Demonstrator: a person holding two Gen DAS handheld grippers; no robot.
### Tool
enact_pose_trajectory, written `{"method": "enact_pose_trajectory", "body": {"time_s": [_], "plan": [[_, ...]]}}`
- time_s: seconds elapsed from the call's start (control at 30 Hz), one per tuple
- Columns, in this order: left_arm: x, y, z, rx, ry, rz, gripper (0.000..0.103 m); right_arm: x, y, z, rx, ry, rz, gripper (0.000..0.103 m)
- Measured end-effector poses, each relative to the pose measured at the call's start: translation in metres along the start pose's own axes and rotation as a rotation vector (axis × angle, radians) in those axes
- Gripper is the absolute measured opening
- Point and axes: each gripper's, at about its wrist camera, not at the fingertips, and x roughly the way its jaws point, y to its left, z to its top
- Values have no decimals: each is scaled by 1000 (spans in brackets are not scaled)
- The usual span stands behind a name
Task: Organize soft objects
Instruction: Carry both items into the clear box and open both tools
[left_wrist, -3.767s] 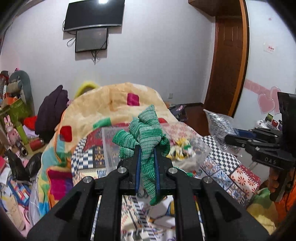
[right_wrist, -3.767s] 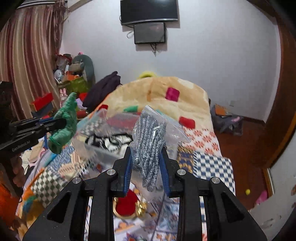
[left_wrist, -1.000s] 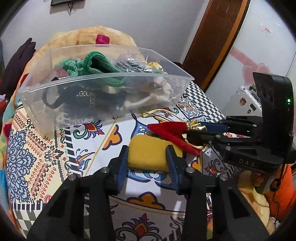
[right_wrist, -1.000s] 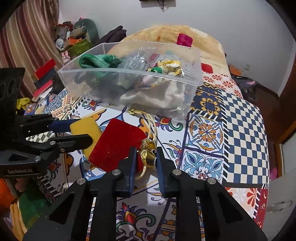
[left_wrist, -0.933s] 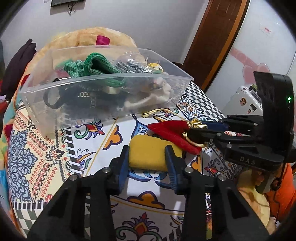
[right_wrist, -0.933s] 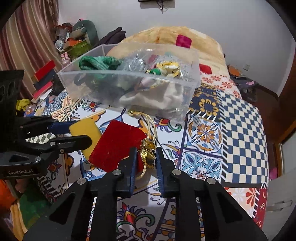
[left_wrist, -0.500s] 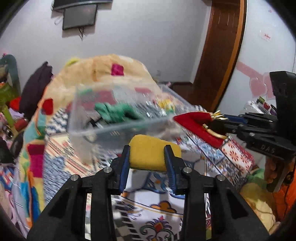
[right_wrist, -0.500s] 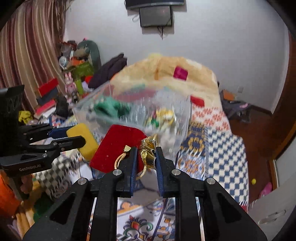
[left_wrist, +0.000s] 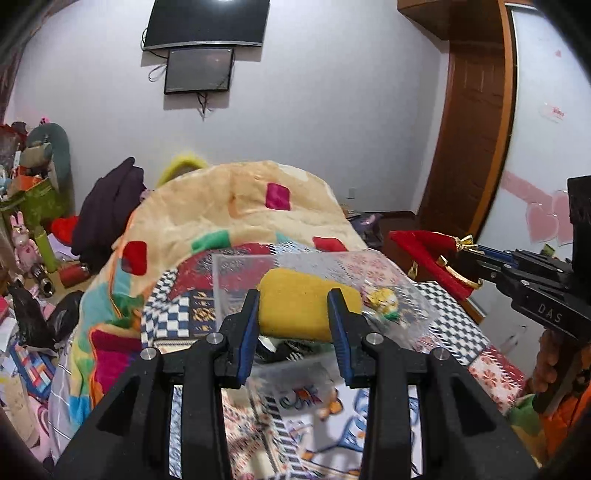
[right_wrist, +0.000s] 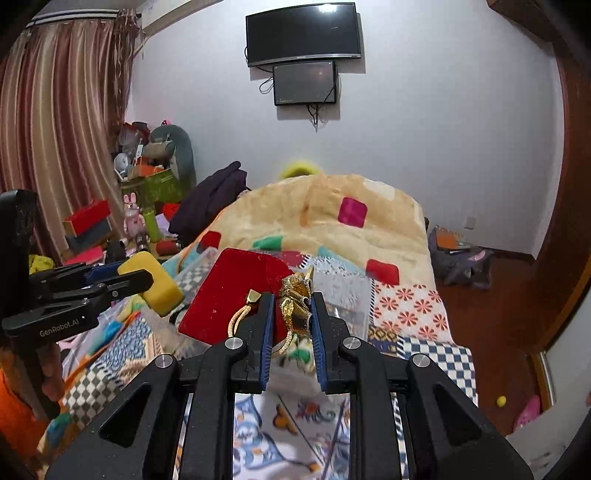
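Note:
My left gripper (left_wrist: 293, 308) is shut on a yellow sponge (left_wrist: 295, 310) and holds it above the clear plastic bin (left_wrist: 240, 273); the sponge also shows in the right wrist view (right_wrist: 157, 280). My right gripper (right_wrist: 291, 308) is shut on the gold drawstring of a red velvet pouch (right_wrist: 229, 295), held raised over the same bin (right_wrist: 332, 291). The pouch also shows at the right of the left wrist view (left_wrist: 424, 254). The bin holds soft items, mostly hidden behind the held things.
The bin sits on a patterned quilt (left_wrist: 207, 310) on a bed, with a beige blanket heap (left_wrist: 251, 206) behind it. Cluttered toys and boxes (right_wrist: 147, 192) stand at the left. A wooden door (left_wrist: 476, 147) is at the right.
Both grippers have lifted their objects off the quilt and raised them above the bin. The view has tilted up toward the wall and television.

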Motion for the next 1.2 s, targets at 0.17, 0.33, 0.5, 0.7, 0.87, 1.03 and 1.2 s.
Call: {"method": "enact_pose_trajectory", "body": {"time_s": [0.17, 0.33, 0.5, 0.7, 0.87, 1.03, 1.2], "plan": [[23, 6, -2, 10, 24, 39, 36, 27, 6, -1, -19, 27, -3, 17], [51, 13, -11, 9, 75, 67, 36, 57, 3, -14, -31, 102, -33, 17], [69, 19, -19, -9, 120, 53, 37, 78, -11, -26, -12, 176, -59, 19], [72, 12, -21, 21, 134, 59, 42, 78, -9, -27, -24, 204, -63, 25], [63, 11, -20, 8, 126, 50, 57, 70, -5, -24, -38, 187, -67, 45], [44, 13, -11, -18, 98, 26, 59, 52, -2, -12, -36, 140, -51, 52], [11, 7, 0, -17, 23, 6, 60, 23, 4, 1, -27, 61, -30, 55]]}}
